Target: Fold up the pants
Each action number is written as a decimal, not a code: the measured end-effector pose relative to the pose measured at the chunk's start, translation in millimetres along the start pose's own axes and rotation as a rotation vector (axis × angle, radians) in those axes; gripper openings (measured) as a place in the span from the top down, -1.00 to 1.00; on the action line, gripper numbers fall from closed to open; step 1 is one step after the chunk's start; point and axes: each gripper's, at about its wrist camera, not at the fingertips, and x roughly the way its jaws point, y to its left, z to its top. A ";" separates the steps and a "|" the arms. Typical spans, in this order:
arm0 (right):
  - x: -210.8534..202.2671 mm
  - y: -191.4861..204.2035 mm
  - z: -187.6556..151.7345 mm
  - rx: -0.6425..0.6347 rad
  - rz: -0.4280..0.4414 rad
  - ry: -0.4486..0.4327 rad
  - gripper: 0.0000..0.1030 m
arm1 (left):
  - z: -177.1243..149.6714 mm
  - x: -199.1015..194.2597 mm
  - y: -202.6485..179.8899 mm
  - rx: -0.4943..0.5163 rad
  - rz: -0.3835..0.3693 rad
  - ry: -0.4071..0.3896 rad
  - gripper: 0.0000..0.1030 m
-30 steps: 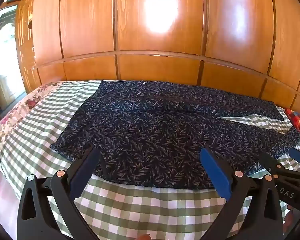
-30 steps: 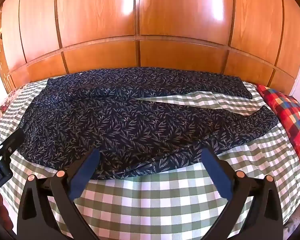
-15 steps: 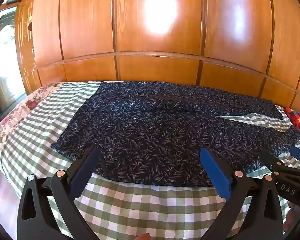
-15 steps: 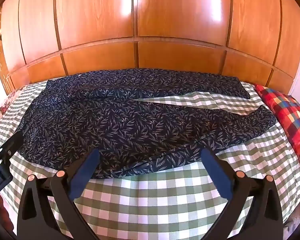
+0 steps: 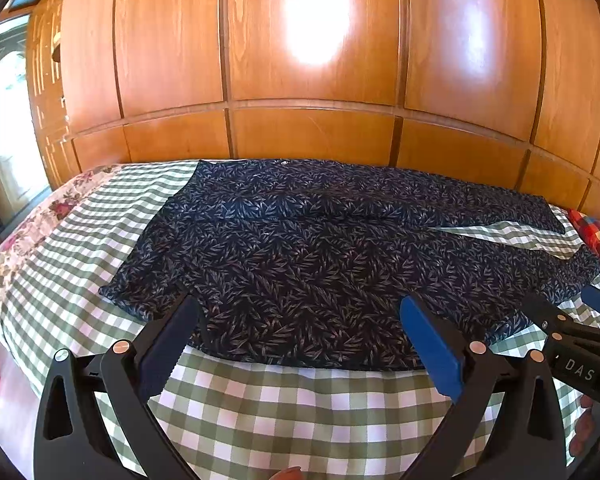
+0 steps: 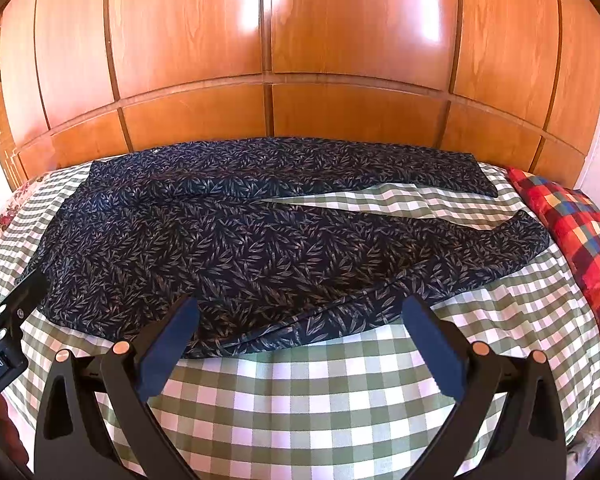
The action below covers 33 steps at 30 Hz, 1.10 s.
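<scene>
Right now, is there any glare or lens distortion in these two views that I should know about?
Left wrist view: a bright glare patch on the wooden wardrobe, and the panel seams bow from the fisheye. Right wrist view: softer streaks of glare on the same doors, and the checked bedspread curves. The pants stay sharp in both.

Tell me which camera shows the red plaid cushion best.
The right wrist view: the red plaid cushion shows nearly whole there, at the right edge of the bed beside the pants leg ends. The left wrist view catches only a sliver.
</scene>
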 end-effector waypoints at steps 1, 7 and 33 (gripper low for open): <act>0.1 -0.2 0.3 0.000 -0.001 -0.002 -0.96 | -0.2 -0.2 -0.7 0.000 -0.001 0.001 -0.94; -0.2 -1.4 1.3 0.002 -0.008 -0.005 -0.96 | -0.4 -0.8 -1.0 -0.002 -0.013 0.003 -0.94; -6.3 -3.6 0.3 -0.028 -0.032 -0.047 -0.97 | -2.0 5.6 8.8 -0.067 -0.084 0.066 -0.94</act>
